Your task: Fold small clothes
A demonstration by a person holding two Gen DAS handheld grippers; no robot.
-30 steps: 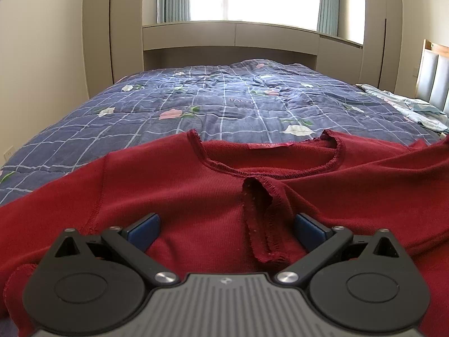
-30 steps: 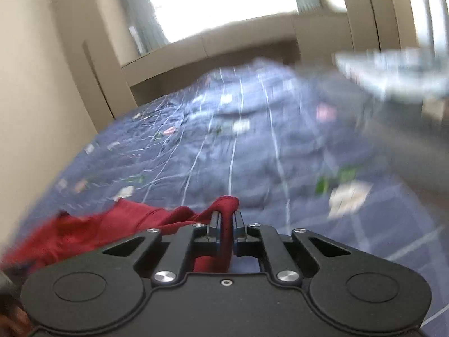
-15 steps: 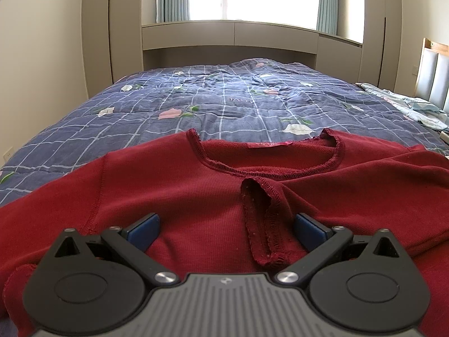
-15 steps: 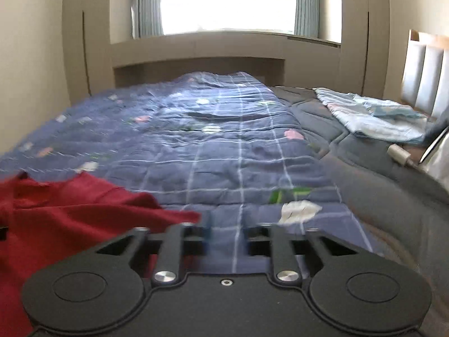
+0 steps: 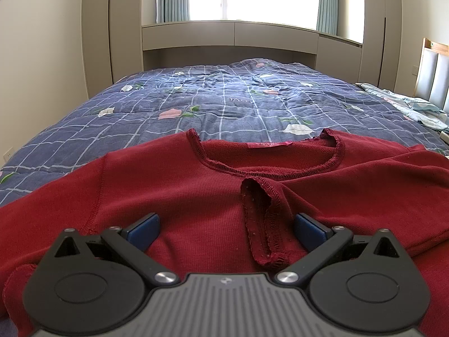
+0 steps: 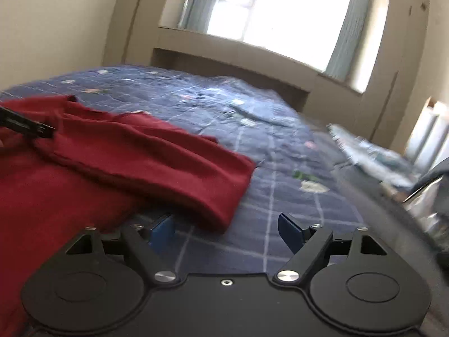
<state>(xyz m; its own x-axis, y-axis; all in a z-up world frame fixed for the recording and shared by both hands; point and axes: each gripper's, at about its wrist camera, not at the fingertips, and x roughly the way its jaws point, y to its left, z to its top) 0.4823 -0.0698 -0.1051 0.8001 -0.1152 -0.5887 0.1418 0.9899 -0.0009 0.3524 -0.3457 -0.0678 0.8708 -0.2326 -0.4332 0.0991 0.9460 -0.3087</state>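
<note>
A dark red knit top [image 5: 174, 191] lies spread on the blue checked quilt [image 5: 224, 106], neckline facing away, with a folded sleeve cuff [image 5: 263, 224] lying on its chest. My left gripper [image 5: 226, 229] is open, low over the top's chest, its blue pads either side of the cuff. In the right wrist view the top [image 6: 84, 168] lies at the left with its right sleeve [image 6: 196, 177] stretched out flat. My right gripper [image 6: 227, 229] is open and empty, just in front of the sleeve end. The left gripper's finger [image 6: 25, 125] shows at the far left.
The quilt [image 6: 252, 129] covers a wide bed. A light blue folded cloth [image 6: 373, 154] lies at the right edge near the padded headboard [image 5: 432, 78]. Cabinets and a window stand beyond the bed's far side.
My right gripper was shut on the sleeve one second ago; it has let it go, opened wide and pulled back. The sleeve now lies flat. The left gripper has hardly moved.
</note>
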